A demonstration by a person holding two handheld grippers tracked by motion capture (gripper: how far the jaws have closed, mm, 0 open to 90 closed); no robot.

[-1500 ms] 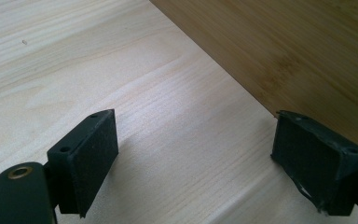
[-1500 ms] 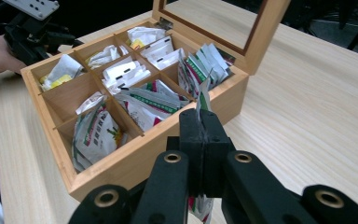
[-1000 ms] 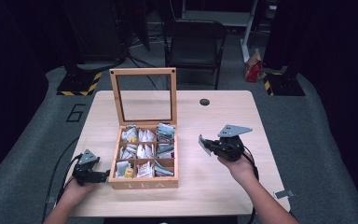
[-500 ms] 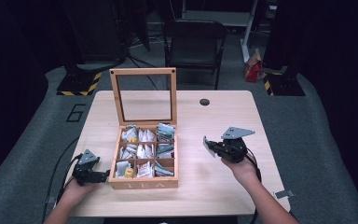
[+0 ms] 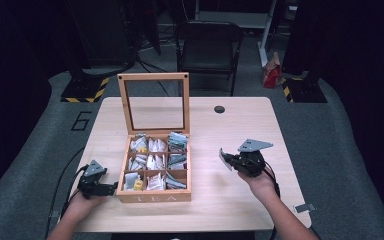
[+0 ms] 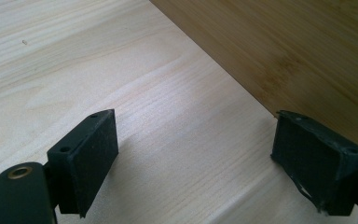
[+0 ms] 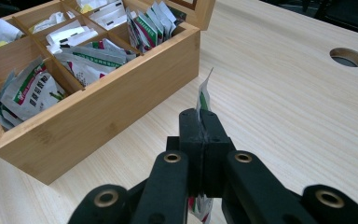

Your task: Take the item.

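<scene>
tea sachet (image 7: 204, 98) pinched in right hand-held gripper (image 7: 200, 122)

Beyond my light wooden table (image 5: 240, 200) a black chair (image 5: 207, 47) stands on grey carpet (image 5: 330, 130). Left of that chair sits a yellow-and-black striped base (image 5: 86, 90); right of it, a red bag (image 5: 271, 75). Dark curtains behind.

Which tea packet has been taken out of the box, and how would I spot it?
Start at the wooden tea box on the table, then look right to the right gripper. Its shut jaws pinch one packet, held apart from those filed in the compartments.
</scene>
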